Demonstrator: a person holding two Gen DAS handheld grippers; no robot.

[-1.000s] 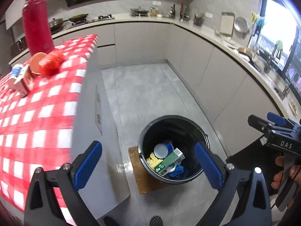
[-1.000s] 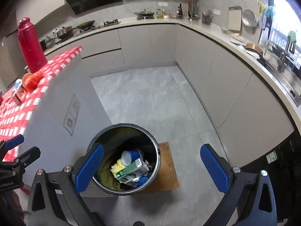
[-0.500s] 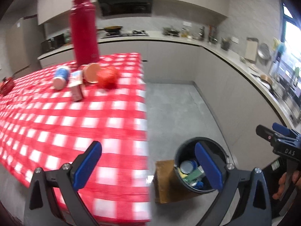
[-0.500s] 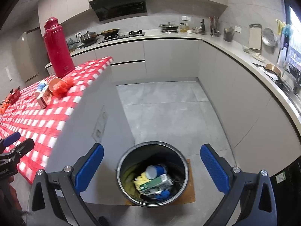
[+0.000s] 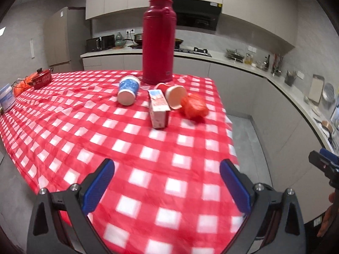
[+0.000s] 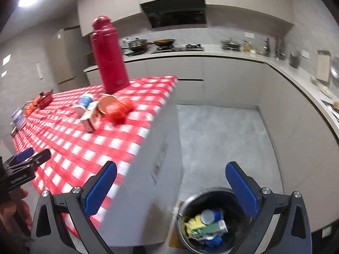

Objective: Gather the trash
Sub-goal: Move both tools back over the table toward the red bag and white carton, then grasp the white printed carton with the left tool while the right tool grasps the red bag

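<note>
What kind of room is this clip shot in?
A home kitchen, most likely: a range hood above a gas hob, a long counter with cookware, and a fridge.

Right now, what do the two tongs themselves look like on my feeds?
Both match: the left tongs and right tongs each have black angular frames with triangular cut-outs, silver bolts at the joints, and long blue ribbed pads on the fingers. Seen side-on from the right wrist view, the left tool's body is black with small white lettering, too blurred to read. No cables or sleeves show.
</note>
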